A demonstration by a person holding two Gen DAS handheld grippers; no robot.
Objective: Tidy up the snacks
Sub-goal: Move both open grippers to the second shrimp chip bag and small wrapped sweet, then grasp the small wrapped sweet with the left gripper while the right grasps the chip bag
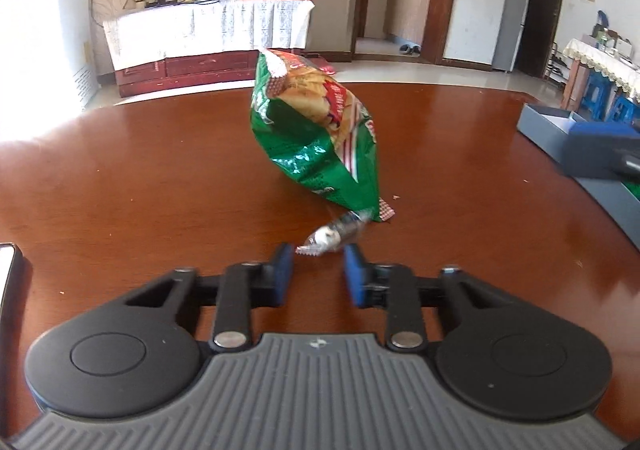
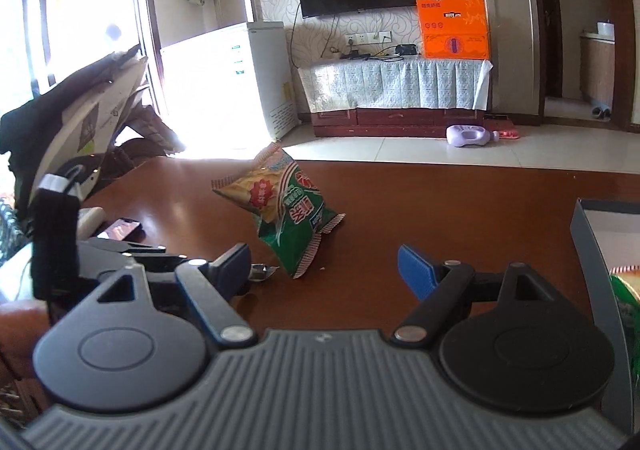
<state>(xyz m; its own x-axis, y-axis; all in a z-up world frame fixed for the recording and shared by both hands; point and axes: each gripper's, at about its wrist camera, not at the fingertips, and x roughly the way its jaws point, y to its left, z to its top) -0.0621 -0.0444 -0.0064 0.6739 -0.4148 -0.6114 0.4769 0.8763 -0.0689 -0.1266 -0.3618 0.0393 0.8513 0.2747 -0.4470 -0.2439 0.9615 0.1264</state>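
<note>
A green chip bag (image 1: 316, 133) stands tilted on the brown table (image 1: 140, 169). Just in front of its lower corner lies a small silver-wrapped snack (image 1: 334, 236). My left gripper (image 1: 319, 256) is low over the table, its blue pads narrowed around the near end of that snack and touching the wrapper. In the right wrist view the same chip bag (image 2: 286, 217) is ahead of my right gripper (image 2: 324, 262), which stands wide open with nothing between its fingers. The silver wrapper (image 2: 262, 272) peeks out beside its left finger.
A blue-grey open box (image 1: 548, 125) sits at the table's right edge; in the right wrist view this box (image 2: 592, 234) holds another green bag (image 2: 624, 290). A phone (image 2: 120, 229) lies at the left. Beyond the table are a TV cabinet and an orange carton.
</note>
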